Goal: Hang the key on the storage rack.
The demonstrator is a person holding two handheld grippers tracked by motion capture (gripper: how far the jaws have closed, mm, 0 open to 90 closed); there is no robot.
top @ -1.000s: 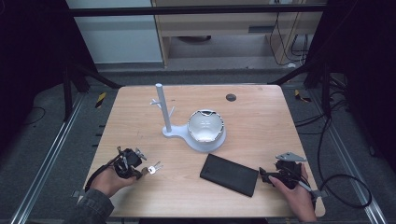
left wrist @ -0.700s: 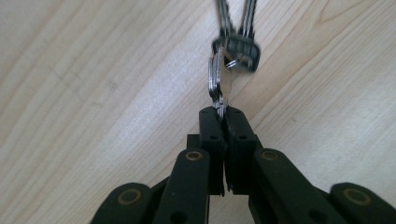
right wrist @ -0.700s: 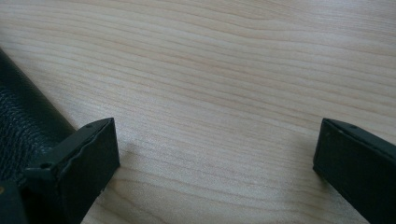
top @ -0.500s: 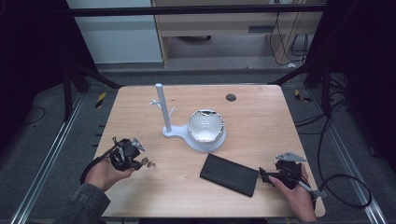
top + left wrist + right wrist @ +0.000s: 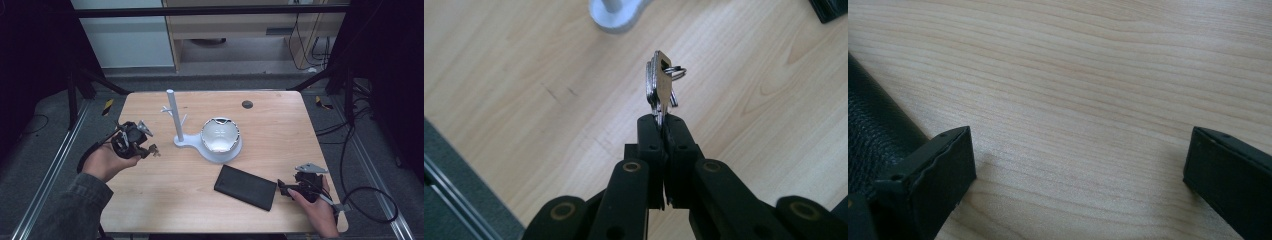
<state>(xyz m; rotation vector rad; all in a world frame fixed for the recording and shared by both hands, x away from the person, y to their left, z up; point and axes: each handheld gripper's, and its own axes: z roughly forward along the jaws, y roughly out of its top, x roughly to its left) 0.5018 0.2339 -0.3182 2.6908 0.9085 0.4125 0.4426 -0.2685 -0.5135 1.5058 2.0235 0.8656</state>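
My left gripper [image 5: 150, 149] is raised over the table's left side, shut on a bunch of silver keys [image 5: 660, 86] on a ring; the keys [image 5: 153, 149] stick out past its tips. A white stand with an upright post [image 5: 173, 116] and small pegs rises just right of them, its base [image 5: 616, 15] at the top of the left gripper view. A white bowl [image 5: 220, 135] sits on that base. My right gripper [image 5: 283, 190] rests low at the front right, open, jaws wide over bare wood [image 5: 1078, 125], beside a black leather case [image 5: 246, 186], whose edge [image 5: 870, 135] is at its left jaw.
A small dark round disc [image 5: 247, 104] lies near the table's far edge. The wooden table [image 5: 280, 130] has dark floor and metal rails on both sides. Cables trail on the floor at the right.
My left gripper has lifted the keys off the table and carried them up and toward the white stand. The right gripper has stayed in place.
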